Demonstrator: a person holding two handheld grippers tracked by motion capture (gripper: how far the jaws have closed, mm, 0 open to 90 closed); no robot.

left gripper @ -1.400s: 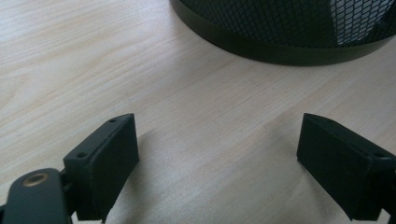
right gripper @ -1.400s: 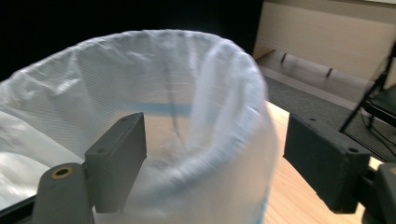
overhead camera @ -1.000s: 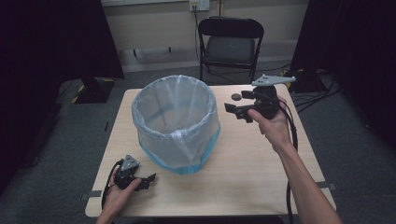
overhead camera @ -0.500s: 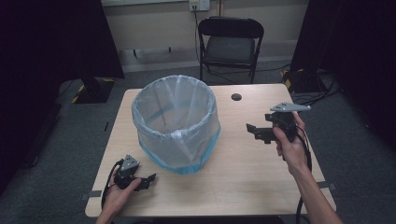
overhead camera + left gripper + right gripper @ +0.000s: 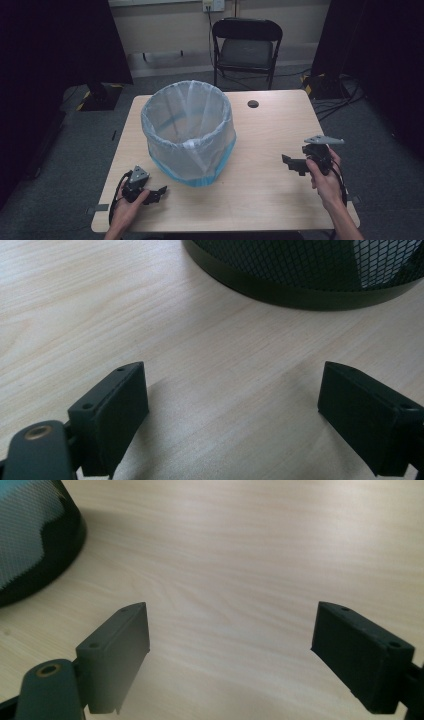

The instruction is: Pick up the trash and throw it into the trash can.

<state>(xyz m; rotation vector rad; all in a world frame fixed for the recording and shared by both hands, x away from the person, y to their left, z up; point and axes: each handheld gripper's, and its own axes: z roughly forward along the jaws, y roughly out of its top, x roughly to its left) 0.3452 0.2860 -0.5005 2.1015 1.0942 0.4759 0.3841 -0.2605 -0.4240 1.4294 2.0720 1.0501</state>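
A mesh waste bin lined with a pale blue bag stands upright in the middle of the wooden table. Its black base rim shows at the top of the left gripper view, and its base at the upper left of the right gripper view. My left gripper rests on the table near the front left corner, open and empty, pointing right toward the bin's base. My right gripper is low over the table's right side, open and empty, jaws facing left toward the bin.
A round cable hole sits near the table's far edge. A black folding chair stands behind the table. Cables lie on the floor at the right. Bare wood lies between the bin and my right gripper.
My right gripper has moved from beside the bin's rim near the far right, toward the front and down to just above the table. The left gripper has stayed put.
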